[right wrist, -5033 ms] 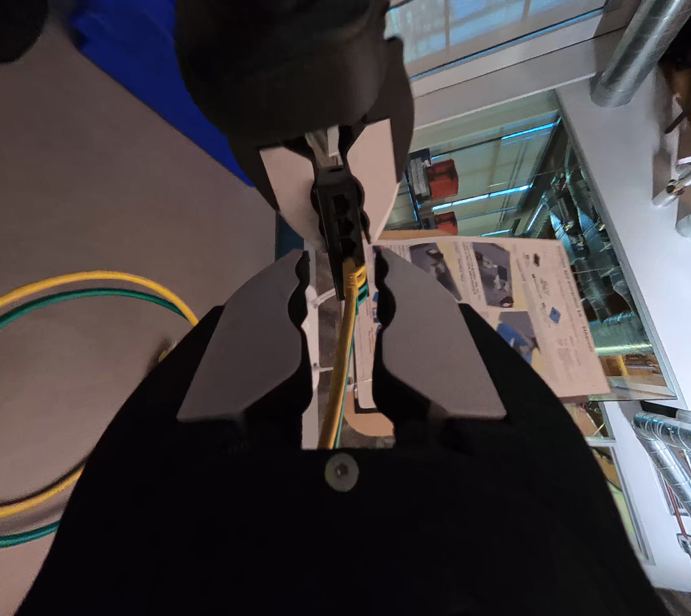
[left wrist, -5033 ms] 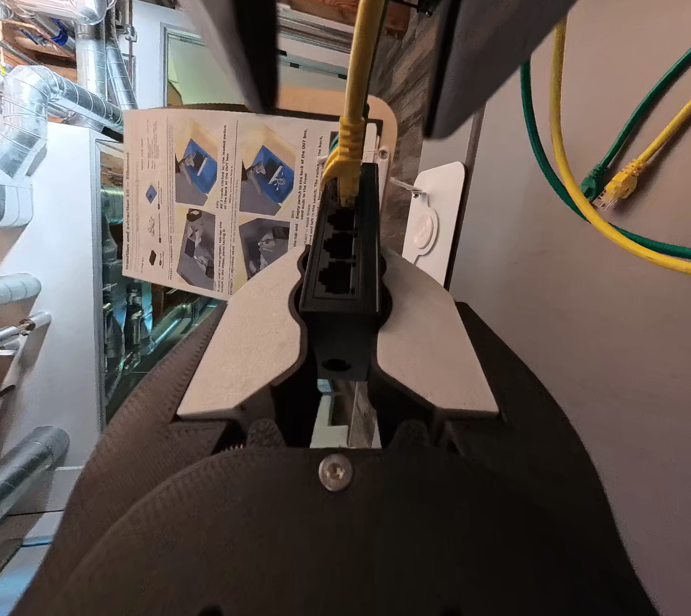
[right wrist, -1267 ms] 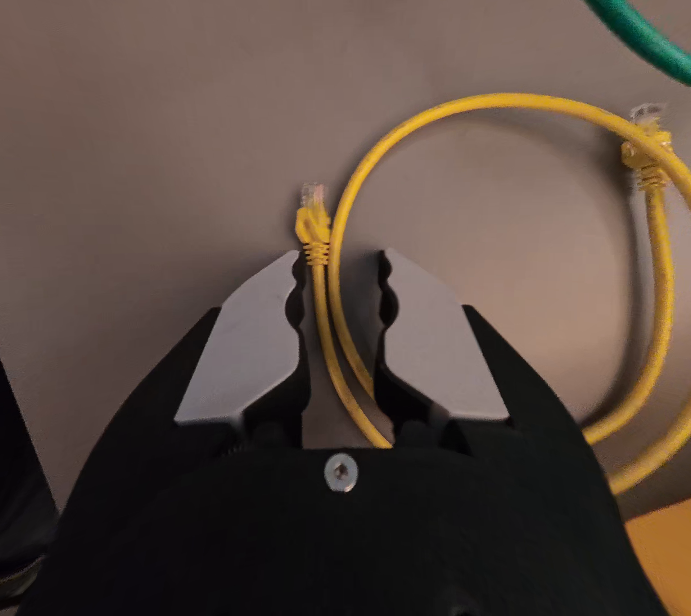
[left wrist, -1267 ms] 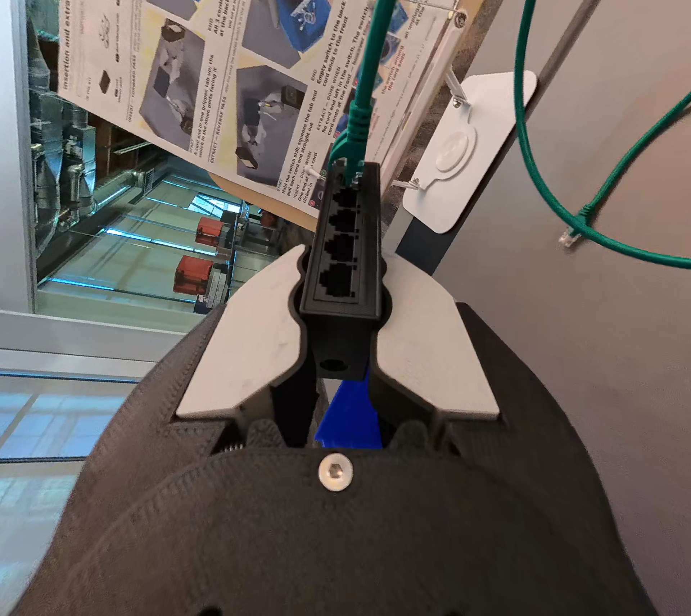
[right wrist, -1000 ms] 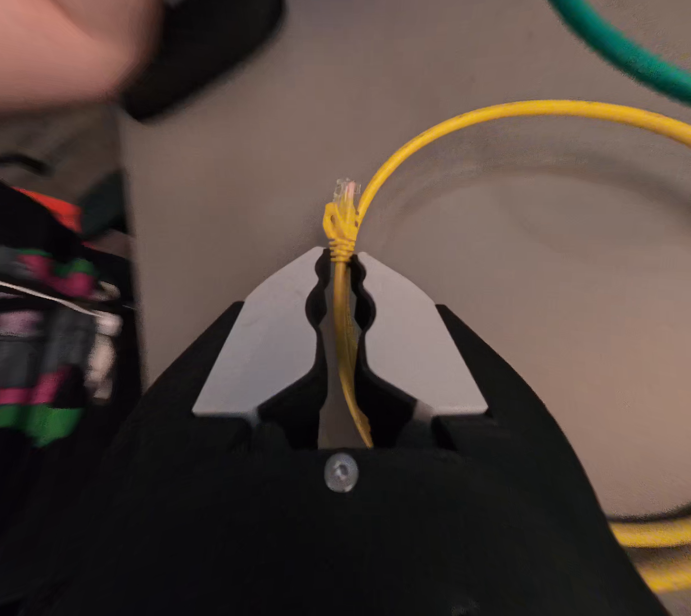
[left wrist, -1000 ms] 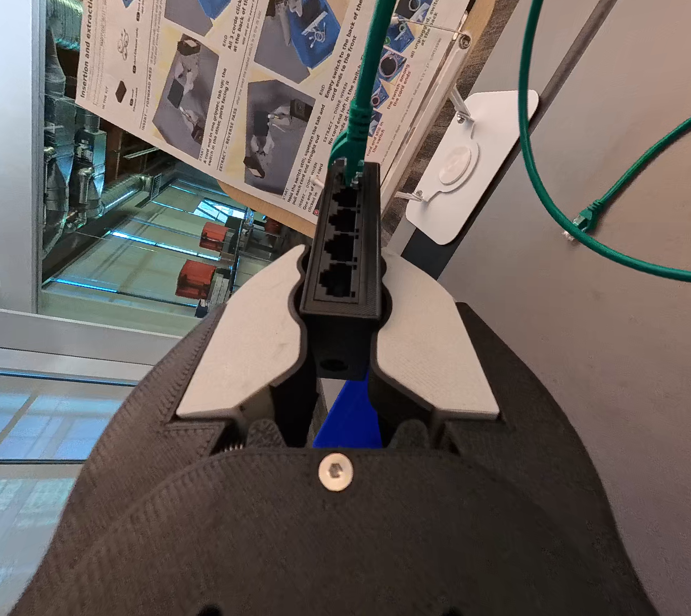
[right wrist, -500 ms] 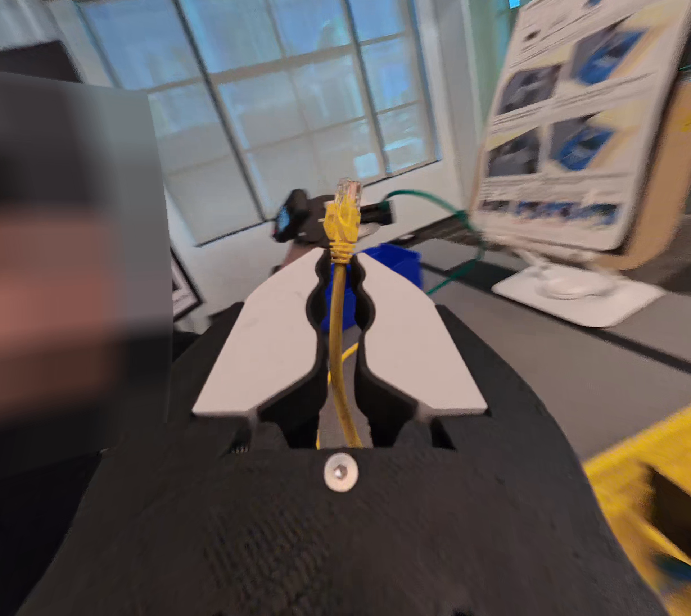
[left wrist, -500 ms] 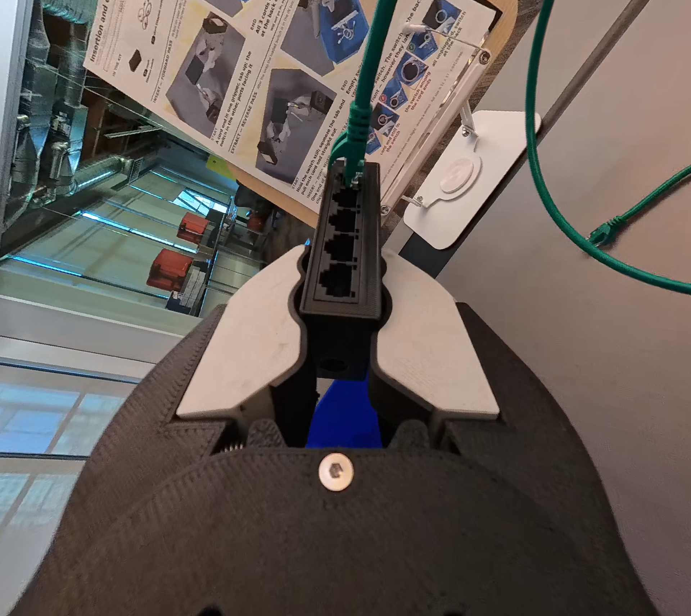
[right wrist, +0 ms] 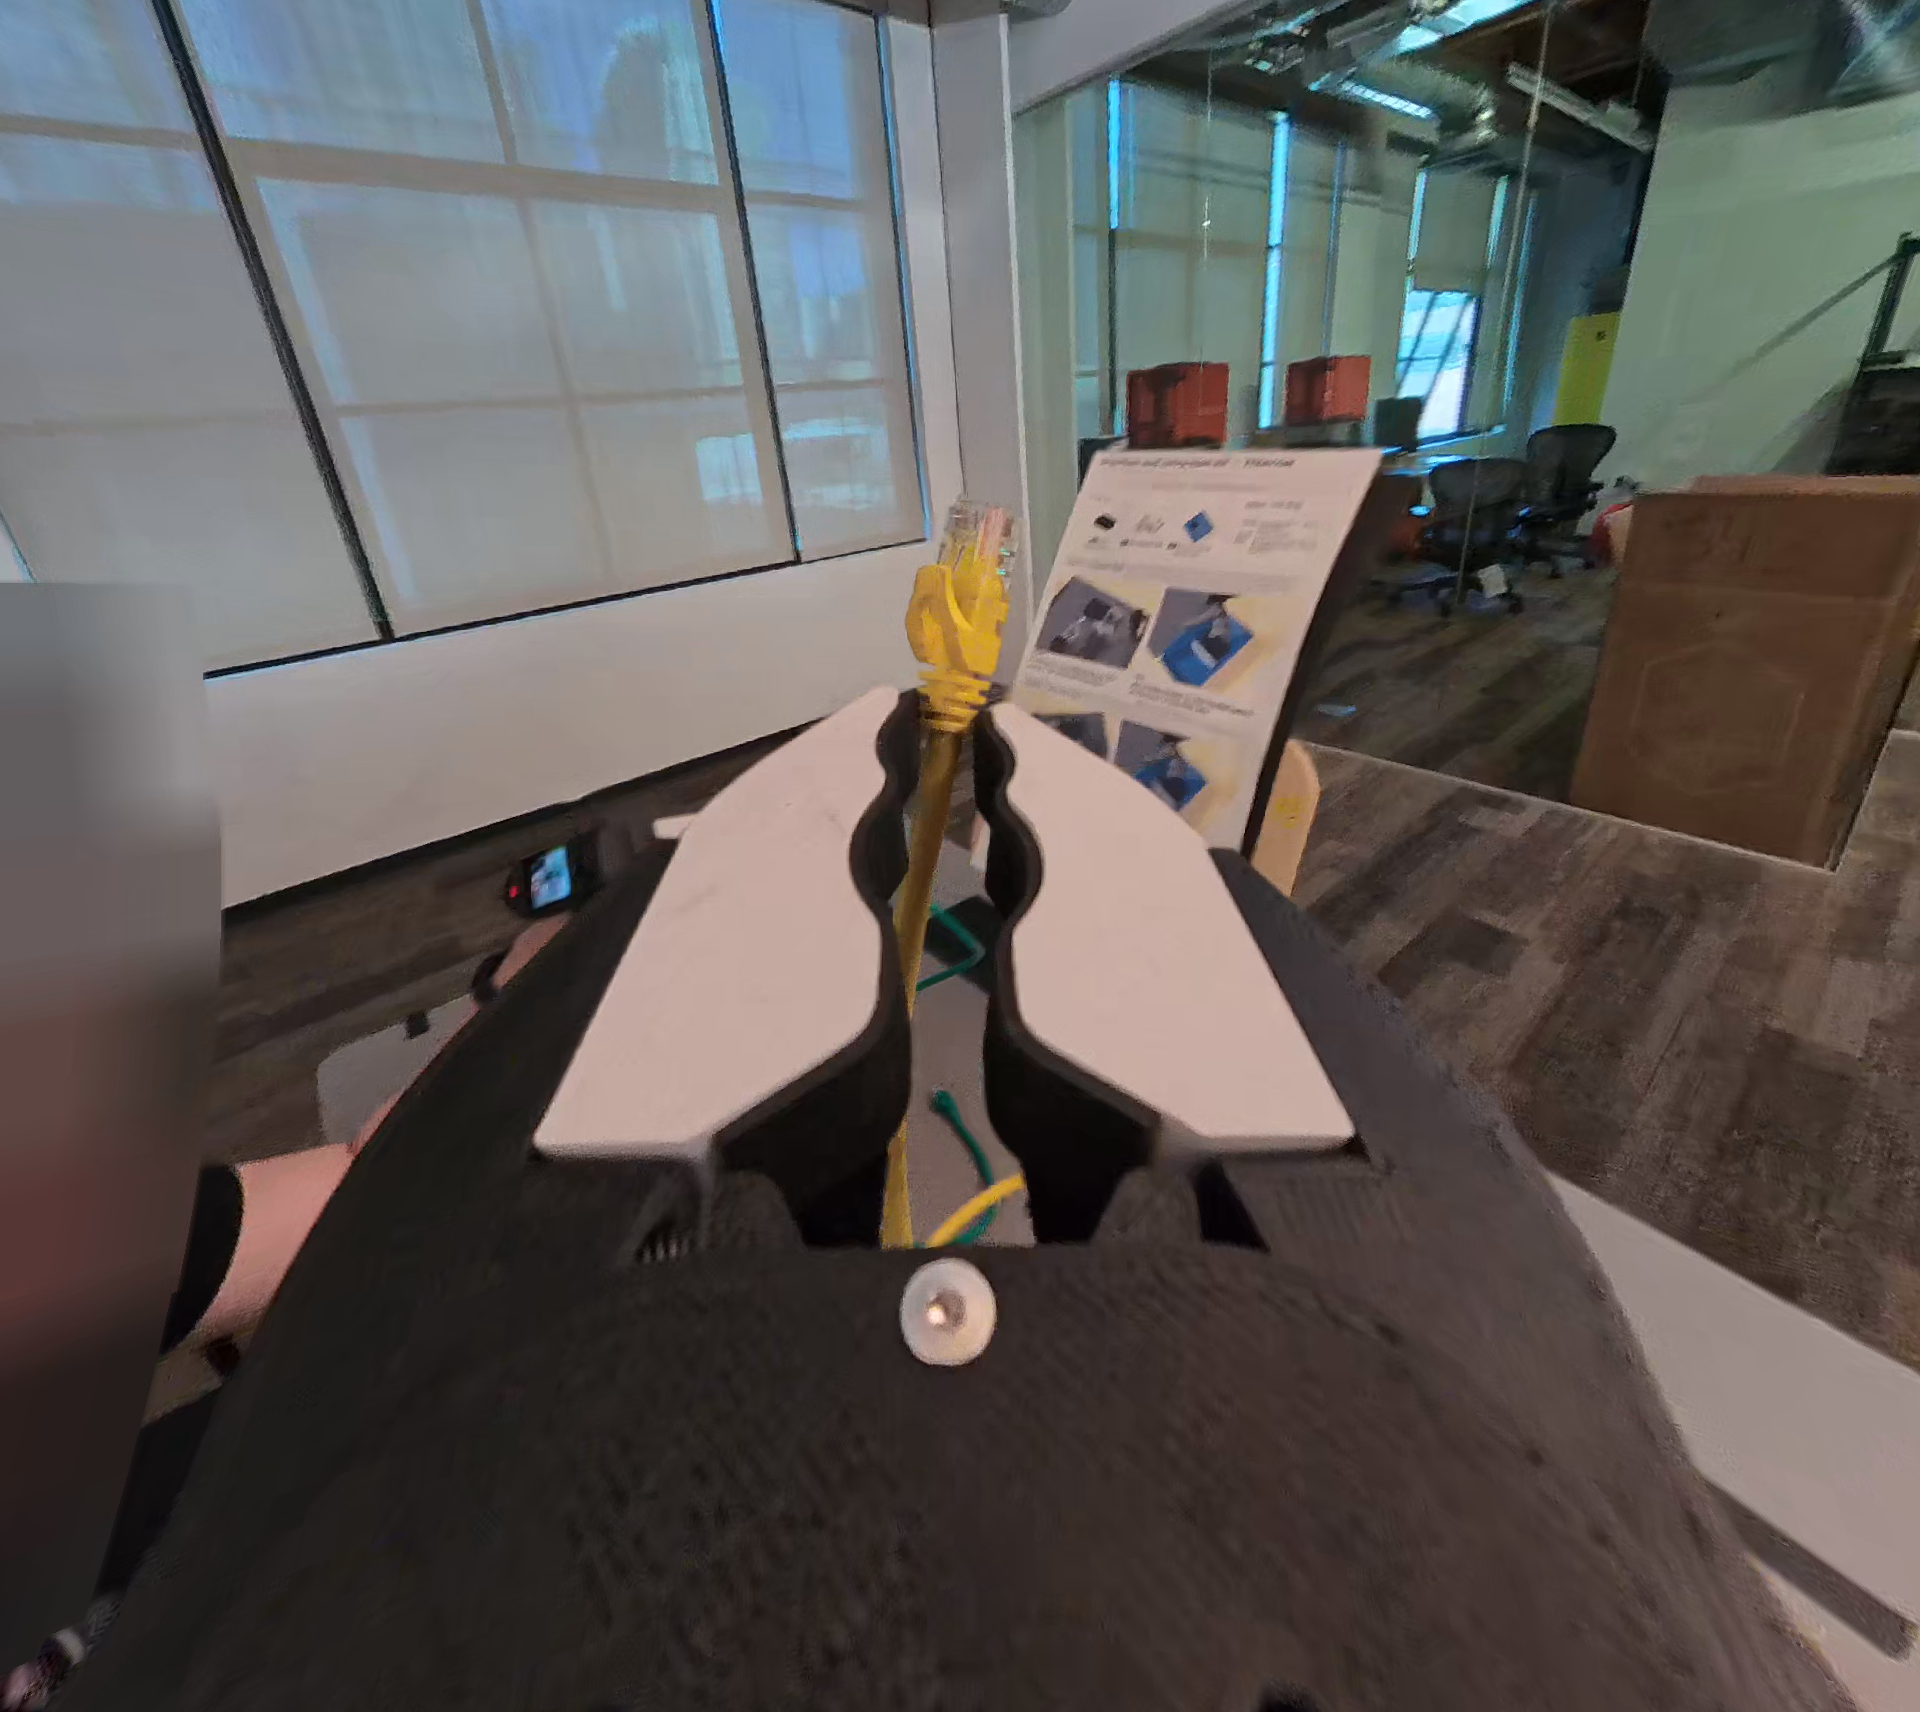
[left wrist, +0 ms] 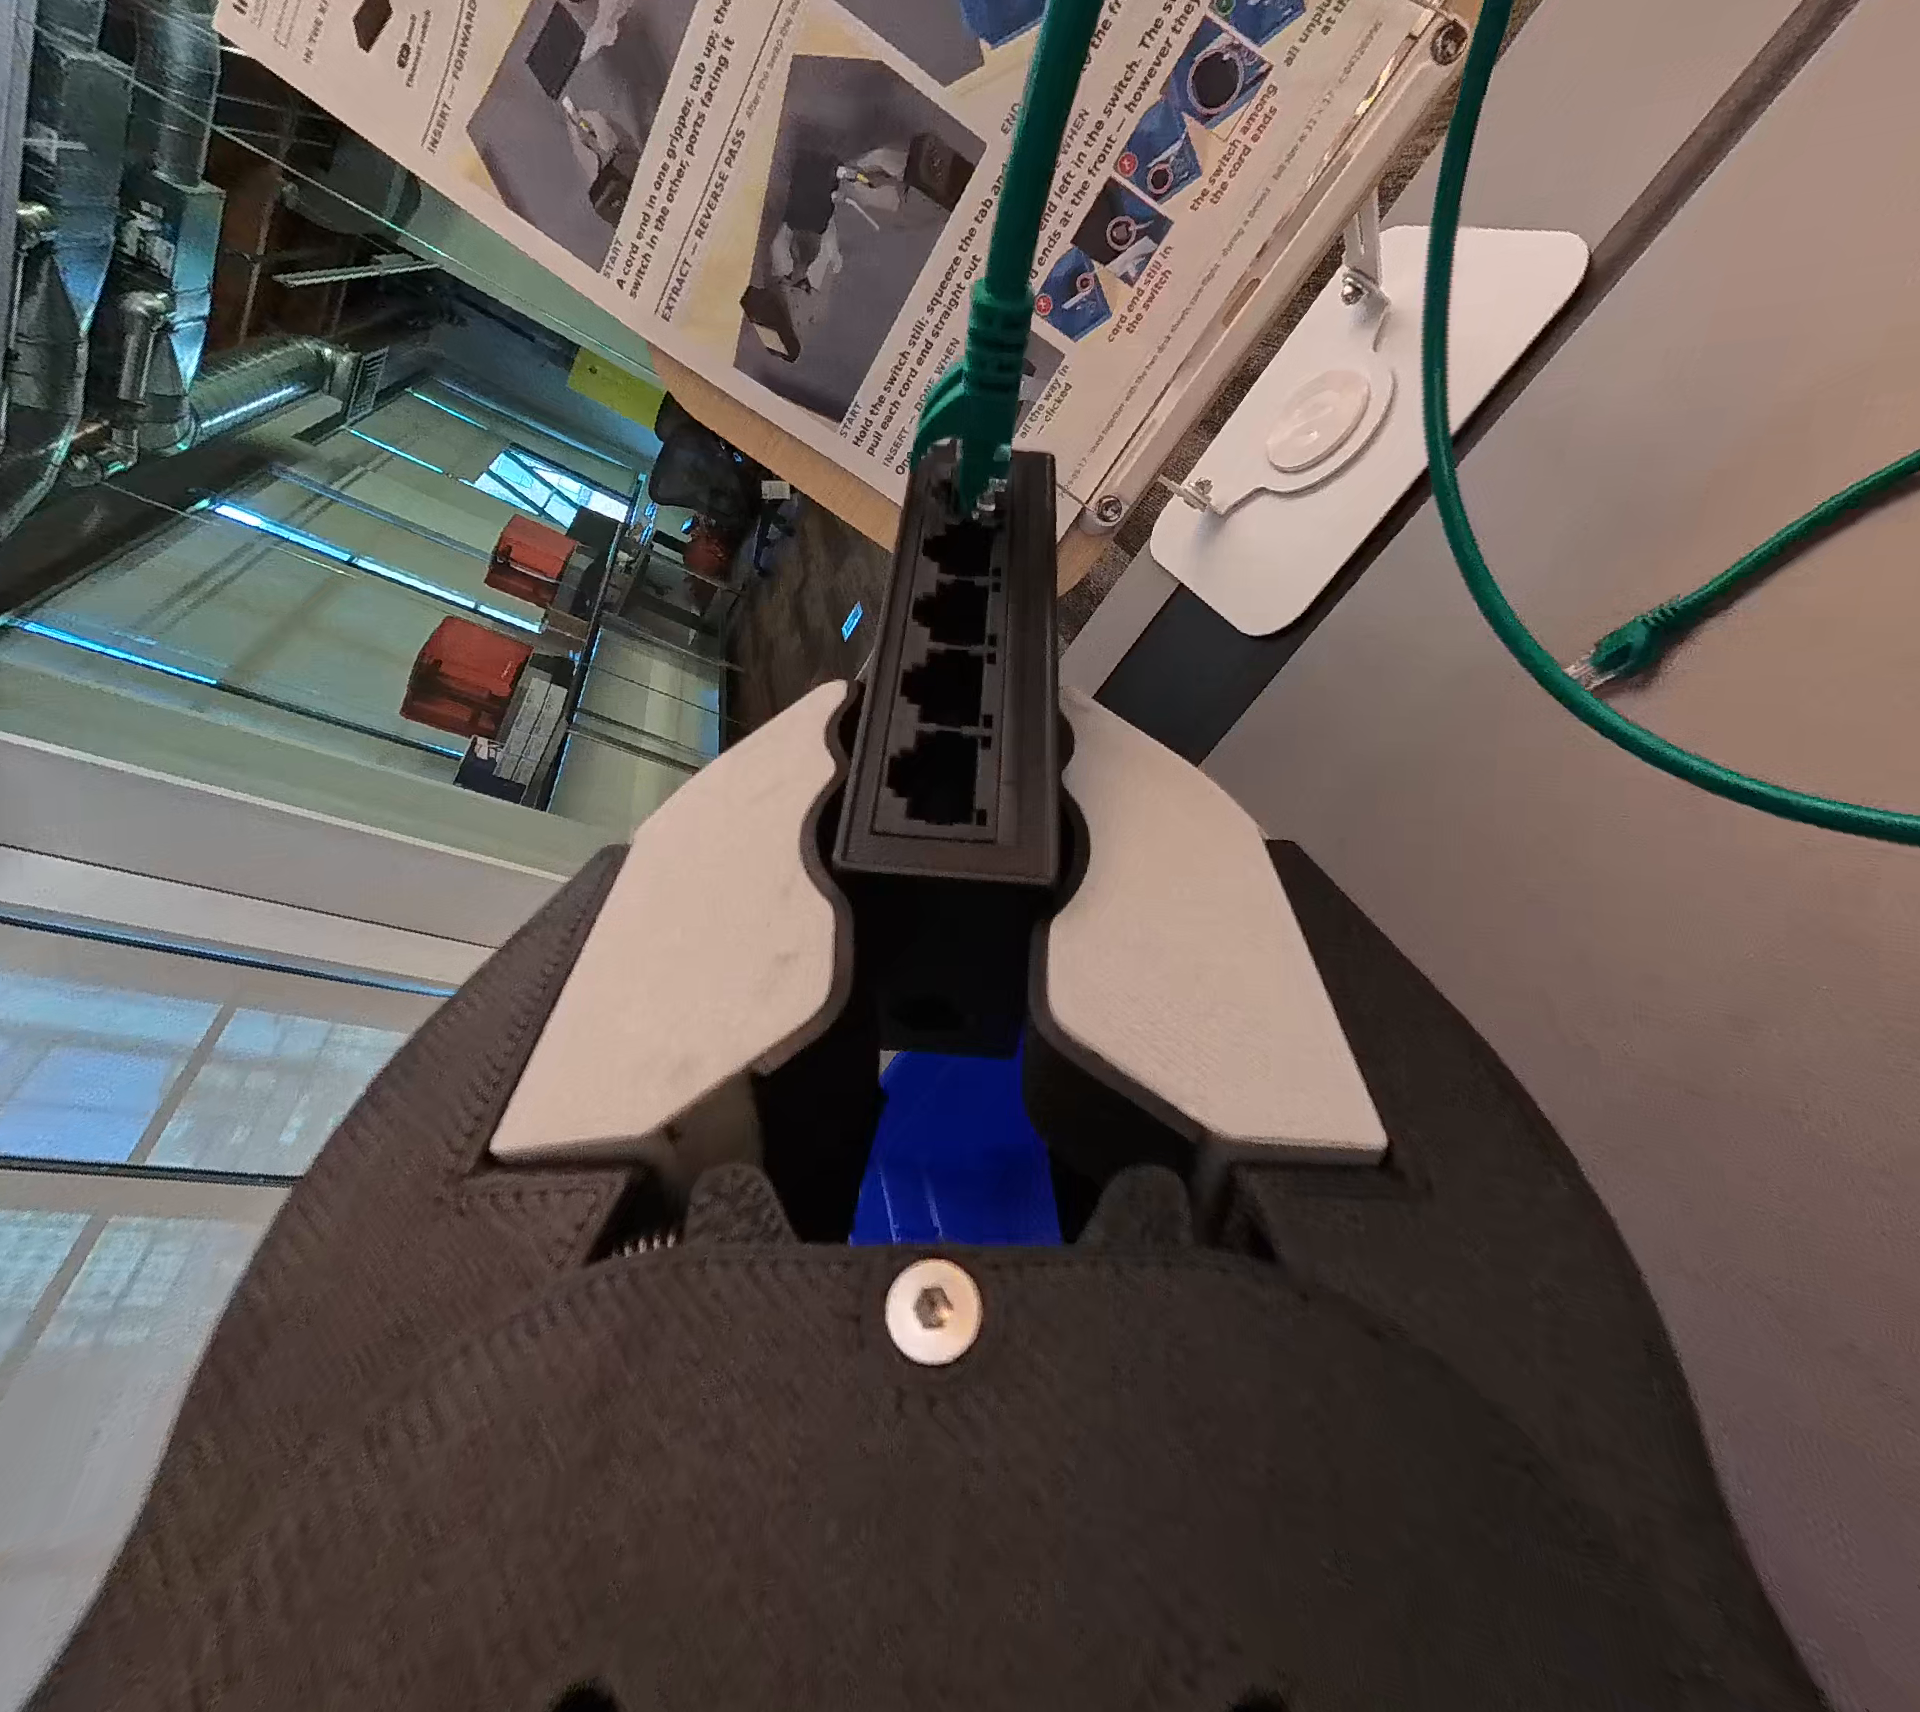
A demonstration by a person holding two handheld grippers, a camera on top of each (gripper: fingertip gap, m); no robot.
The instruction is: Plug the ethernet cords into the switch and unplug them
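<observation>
A: Left wrist view, item one?

B: Left gripper (left wrist: 951, 789), fingers closed onto a black switch (left wrist: 961, 696), clamped at its near end. The switch's long axis runs straight forward from the fingers, its row of ports facing up toward the camera.

A: Ports?

B: The farthest port holds the green cord (left wrist: 1023, 208), whose plug sits at the far tip of the switch. The nearer ports look empty. The cord loops away and its other end lies loose on the grey table (left wrist: 1558, 987), toward the right.

A: Anything else there?

B: A printed instruction sheet (left wrist: 727, 52) on a stand with a white base (left wrist: 1382, 415), at the table's far edge. Something blue shows below the switch, between the fingers; I cannot tell what.

A: Right wrist view?

B: Right gripper (right wrist: 943, 717), fingers nearly closed on a yellow cord (right wrist: 920, 883) just behind its boot. The plug (right wrist: 961, 592) stands clear beyond the fingertips, its long axis in line with the fingers, pointing forward and up. The switch does not show in this view.

A: The relation that matters?

B: Plug axis against port axis. In my judgement the yellow plug must come down square onto one of the empty ports, beside the green plug. The right gripper carries it; the left only holds the switch steady. How far apart they are cannot be told.
</observation>
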